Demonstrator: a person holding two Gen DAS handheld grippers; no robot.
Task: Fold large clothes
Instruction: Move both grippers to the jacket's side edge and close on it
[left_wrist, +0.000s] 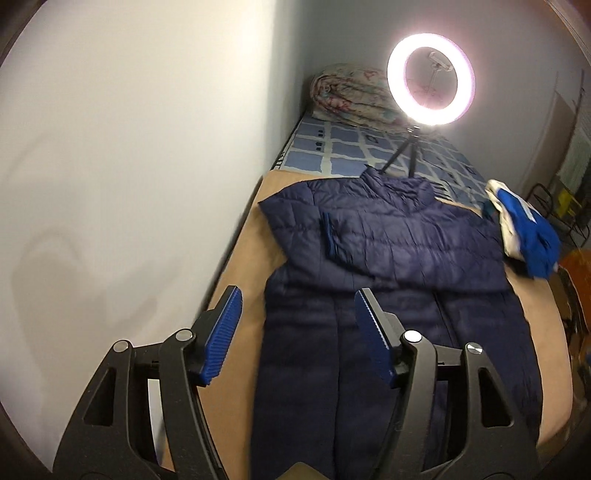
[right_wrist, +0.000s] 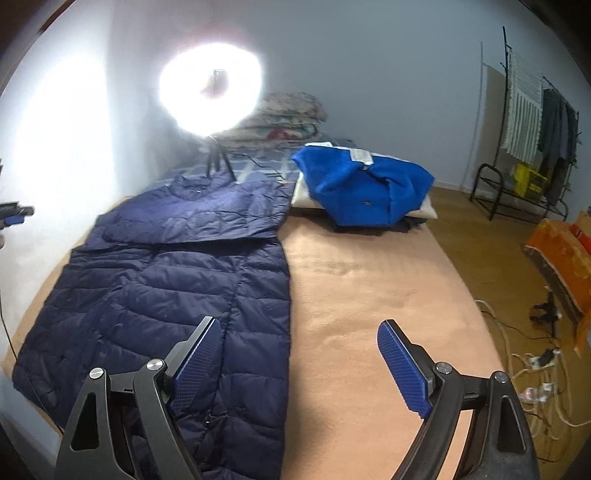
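Left tool (left_wrist: 295, 336) hangs over the near hem of the jacket (left_wrist: 388, 280), jaws well apart, nothing between them. Right tool (right_wrist: 299, 363) is wide open and empty too, straddling the jacket's right edge where it meets the blanket (right_wrist: 369, 280). The jacket lies flat along the wall side of the bed, both sides folded in, a sleeve (left_wrist: 332, 240) laid across the chest — so the narrowing step looks done. Next is probably the lengthwise fold: both tools pinch the hem corners and carry them up to the collar (left_wrist: 399, 181). Puffy fabric may slip. Beyond sit a blue garment (right_wrist: 362, 188) and a ring light (left_wrist: 430, 79).
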